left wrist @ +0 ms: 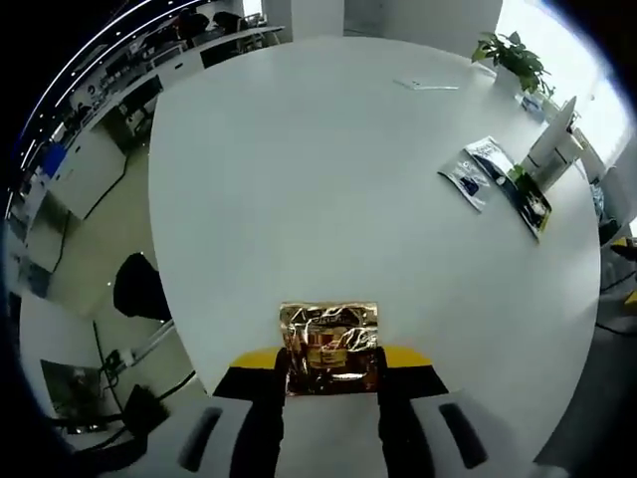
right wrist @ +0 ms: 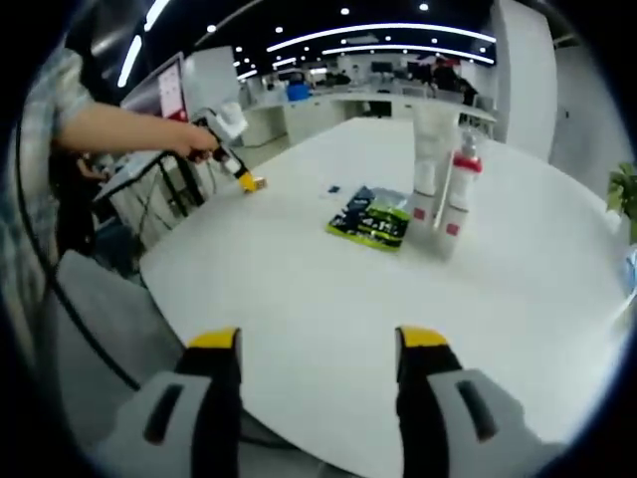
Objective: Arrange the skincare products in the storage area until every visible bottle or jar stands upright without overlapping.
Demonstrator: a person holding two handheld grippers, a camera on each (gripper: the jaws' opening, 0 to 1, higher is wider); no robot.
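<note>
Gold sachet clamped, sorting barely begun

The left gripper [left wrist: 331,376] clamps a crinkled gold foil sachet [left wrist: 329,344] low over the round white table [left wrist: 328,189]; the right gripper [right wrist: 318,349] hovers, jaws apart. Two white bottles [right wrist: 441,194] stand upright together; flat dark green packets [right wrist: 370,221] lie beside them, long axis pointing toward the bottles. Most arranging seems left.
</note>
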